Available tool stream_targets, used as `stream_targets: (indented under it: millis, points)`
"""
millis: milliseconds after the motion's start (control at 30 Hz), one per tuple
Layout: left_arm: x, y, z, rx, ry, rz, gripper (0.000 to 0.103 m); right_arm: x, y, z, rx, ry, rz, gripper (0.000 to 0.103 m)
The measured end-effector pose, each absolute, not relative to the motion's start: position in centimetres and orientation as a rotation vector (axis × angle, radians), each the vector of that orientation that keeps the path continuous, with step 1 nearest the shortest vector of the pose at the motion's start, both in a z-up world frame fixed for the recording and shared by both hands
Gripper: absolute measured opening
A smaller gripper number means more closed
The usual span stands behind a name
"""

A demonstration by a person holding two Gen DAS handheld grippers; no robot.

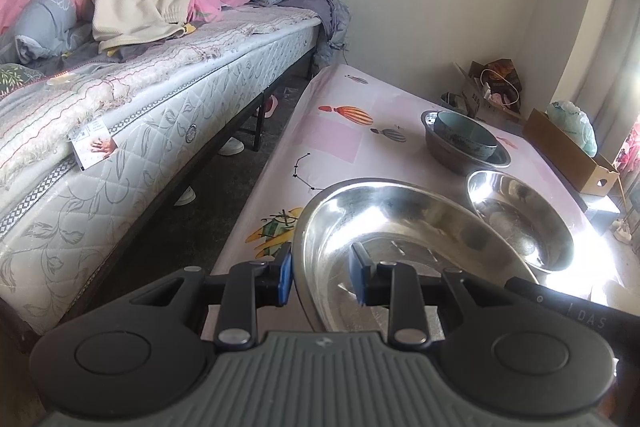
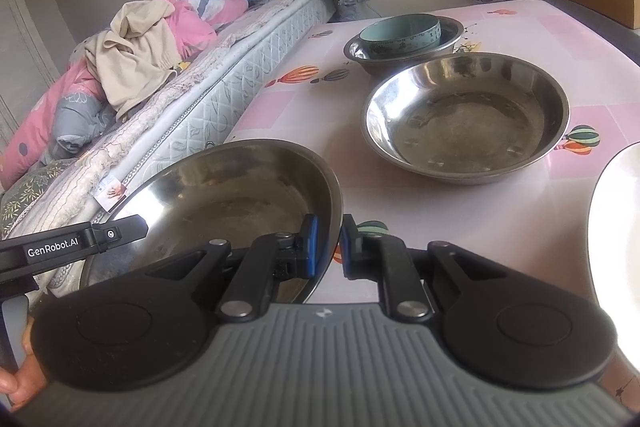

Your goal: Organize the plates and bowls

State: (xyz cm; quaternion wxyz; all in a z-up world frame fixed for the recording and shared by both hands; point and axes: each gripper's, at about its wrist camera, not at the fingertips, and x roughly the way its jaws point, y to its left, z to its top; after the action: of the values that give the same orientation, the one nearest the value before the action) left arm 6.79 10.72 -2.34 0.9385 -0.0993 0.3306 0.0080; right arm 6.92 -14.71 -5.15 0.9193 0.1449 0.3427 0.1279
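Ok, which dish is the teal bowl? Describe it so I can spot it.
Start at the pink balloon-print table beside the bed. At its far end sits a small steel bowl, beyond the two wide steel dishes. The teal bowl is nested inside it: the only coloured, straight-walled dish.

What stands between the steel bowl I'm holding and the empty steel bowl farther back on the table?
Nothing visible. Only bare tablecloth lies between the held steel bowl, clamped at its rim by the right tool, and the empty steel bowl. The white plate sits off to the right, clear of that path.
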Motion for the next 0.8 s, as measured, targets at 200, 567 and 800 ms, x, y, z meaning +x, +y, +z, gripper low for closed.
stream_targets:
  millis: [200, 567, 800]
  points:
    - [6.8, 10.1, -1.7, -0.204, 0.663, 0.008, 0.029, 6.5, -15.0, -4.9, 0.307, 0.697, 0.261, 0.012]
    - [6.5, 8.8, -0.7, -0.205, 0.630, -0.014, 0.031, 5.7, -16.4, -3.6, 0.314, 0.669, 0.248, 0.012]
    - [6.6, 7.9, -0.1, -0.202, 0.618, -0.032, 0.031, 5.3, -17.3, -2.7, 0.326, 0.647, 0.233, 0.012]
